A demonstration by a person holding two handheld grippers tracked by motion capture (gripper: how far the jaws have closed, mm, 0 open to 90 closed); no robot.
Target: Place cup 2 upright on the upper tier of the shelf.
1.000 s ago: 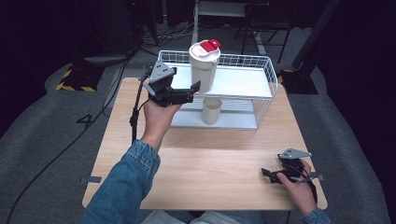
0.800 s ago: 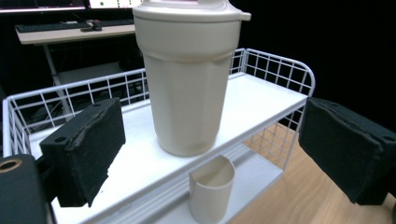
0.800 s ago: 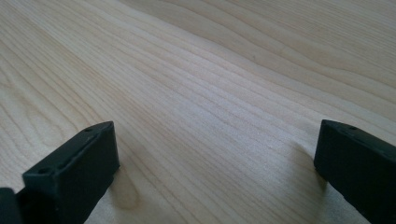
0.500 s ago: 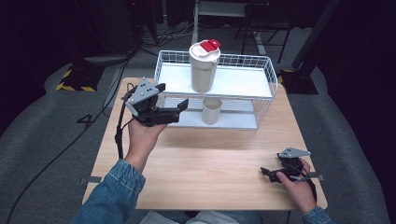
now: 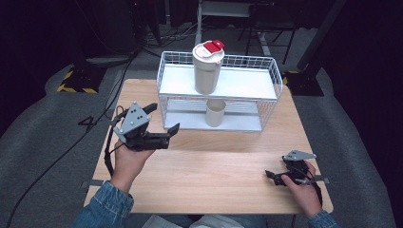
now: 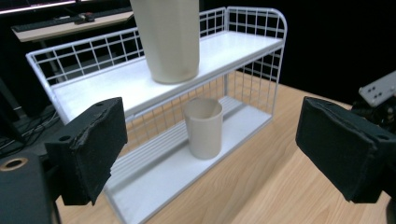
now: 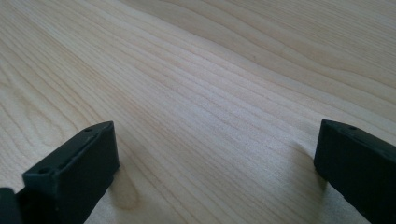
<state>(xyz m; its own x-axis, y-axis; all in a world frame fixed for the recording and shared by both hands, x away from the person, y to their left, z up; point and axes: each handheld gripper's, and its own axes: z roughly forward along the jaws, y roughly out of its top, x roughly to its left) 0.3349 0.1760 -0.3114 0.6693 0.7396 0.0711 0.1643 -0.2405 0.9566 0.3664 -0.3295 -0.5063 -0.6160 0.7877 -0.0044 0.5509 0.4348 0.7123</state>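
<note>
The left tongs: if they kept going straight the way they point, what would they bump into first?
Probably the small cup on the bottom shelf of the white wire rack. The left tongs, open and empty, point right at it, and the front looks open there, though how far off it is stays hard to tell.

We take this for a recording lab or studio, not a home. A bare wooden counter (image 5: 214,161) stands alone on grey carpet (image 5: 43,137), ringed by darkness. Black cables (image 5: 71,142) trail over the floor, and a stand base edged with yellow-and-black hazard tape (image 5: 76,81) sits off the far left corner. Behind, we make out metal legs of equipment (image 5: 247,28) and, in the left gripper view, a desk with a keyboard (image 6: 51,23). On the counter we see a staged white wire rack (image 5: 218,85).
</note>
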